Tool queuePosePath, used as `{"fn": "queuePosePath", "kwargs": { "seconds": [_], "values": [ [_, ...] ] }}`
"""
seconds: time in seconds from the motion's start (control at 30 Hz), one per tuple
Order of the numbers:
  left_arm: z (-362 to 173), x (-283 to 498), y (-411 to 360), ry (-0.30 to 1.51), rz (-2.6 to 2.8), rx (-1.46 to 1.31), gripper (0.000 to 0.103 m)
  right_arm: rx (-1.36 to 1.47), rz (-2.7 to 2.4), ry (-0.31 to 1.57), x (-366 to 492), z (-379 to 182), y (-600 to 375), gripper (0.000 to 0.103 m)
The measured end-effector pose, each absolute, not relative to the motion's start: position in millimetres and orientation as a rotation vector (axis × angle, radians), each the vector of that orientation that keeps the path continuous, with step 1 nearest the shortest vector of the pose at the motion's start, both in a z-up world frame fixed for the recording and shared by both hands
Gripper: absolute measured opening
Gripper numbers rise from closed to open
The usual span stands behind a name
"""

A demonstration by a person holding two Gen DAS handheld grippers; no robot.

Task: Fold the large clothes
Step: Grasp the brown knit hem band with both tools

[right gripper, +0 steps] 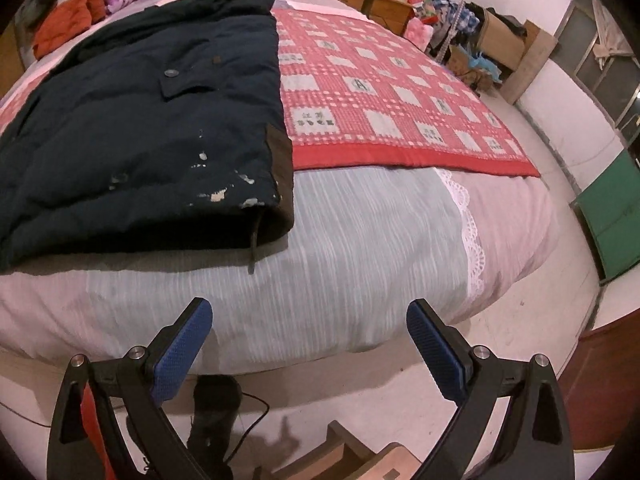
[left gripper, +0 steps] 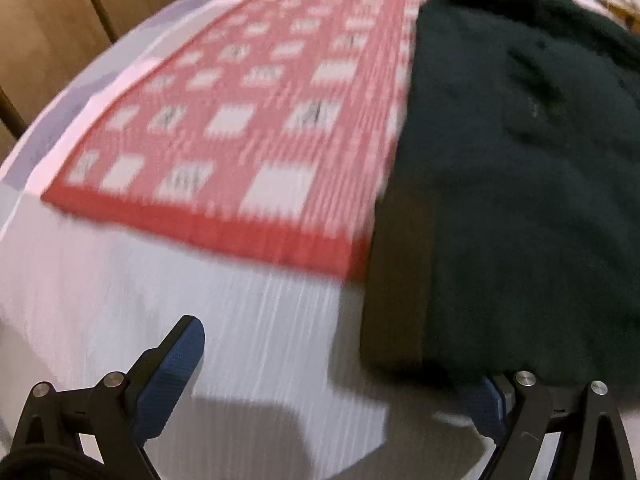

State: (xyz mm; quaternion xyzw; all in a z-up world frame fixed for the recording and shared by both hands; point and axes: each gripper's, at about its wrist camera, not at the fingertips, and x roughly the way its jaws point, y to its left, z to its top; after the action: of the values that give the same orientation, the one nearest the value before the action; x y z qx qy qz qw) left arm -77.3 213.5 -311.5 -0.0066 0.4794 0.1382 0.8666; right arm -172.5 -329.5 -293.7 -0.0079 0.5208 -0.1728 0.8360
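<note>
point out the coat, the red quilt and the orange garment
coat (right gripper: 132, 120), right wrist view, middle of its dark front
red quilt (right gripper: 380, 92), right wrist view, its checked middle
orange garment (right gripper: 68, 20), right wrist view, its crumpled middle

A wide bed (right gripper: 340, 240) with a pale grey-striped cover carries a folded dark navy padded jacket (right gripper: 140, 120) on its left and a flat red-and-white checked quilt (right gripper: 384, 92) just beside it, right. Crumpled orange clothing (right gripper: 68, 20) lies far left.

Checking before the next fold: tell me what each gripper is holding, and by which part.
Nothing is held. The left gripper and right gripper are both open and empty; the dark jacket lies on the bed.
</note>
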Motion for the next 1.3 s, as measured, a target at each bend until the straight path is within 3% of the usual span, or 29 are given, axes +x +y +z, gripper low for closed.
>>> {"fn": "queuePosePath", "kwargs": {
  "seconds": [0.17,0.63,0.77,0.9,1.13,1.2,1.27,1.3],
  "values": [
    [-292.1,-53.5,205.7,0.919,0.256,-0.011,0.097,-0.022,-0.441,1.067,-163.1,-292.7,-342.1,0.099],
    [-299.6,-29.0,206.9,0.937,0.278,-0.015,0.097,-0.030,-0.464,0.983,-115.1,-297.6,-351.3,0.099],
    [-311.7,-25.2,207.2,0.962,0.253,-0.010,0.097,0.115,-0.521,0.968,-102.1,-305.4,-377.2,0.099],
    [-331.8,-25.2,202.2,0.969,0.202,0.004,0.097,0.087,-0.450,0.982,-88.0,-312.2,-362.4,0.094],
    [-336.3,-27.4,205.9,0.926,0.181,-0.021,0.102,0.125,-0.449,1.004,-78.0,-329.8,-364.5,0.096],
    [-333.5,-25.9,203.0,0.933,0.141,-0.035,0.088,0.164,-0.448,1.004,-78.1,-332.1,-368.1,0.096],
    [-330.6,-25.0,196.7,0.937,0.106,-0.030,0.059,0.190,-0.431,1.025,-76.1,-332.6,-372.7,0.096],
    [-328.9,-25.5,191.5,0.937,0.078,-0.024,0.050,0.185,-0.425,1.040,-73.5,-332.3,-373.2,0.096]
  ]
}}
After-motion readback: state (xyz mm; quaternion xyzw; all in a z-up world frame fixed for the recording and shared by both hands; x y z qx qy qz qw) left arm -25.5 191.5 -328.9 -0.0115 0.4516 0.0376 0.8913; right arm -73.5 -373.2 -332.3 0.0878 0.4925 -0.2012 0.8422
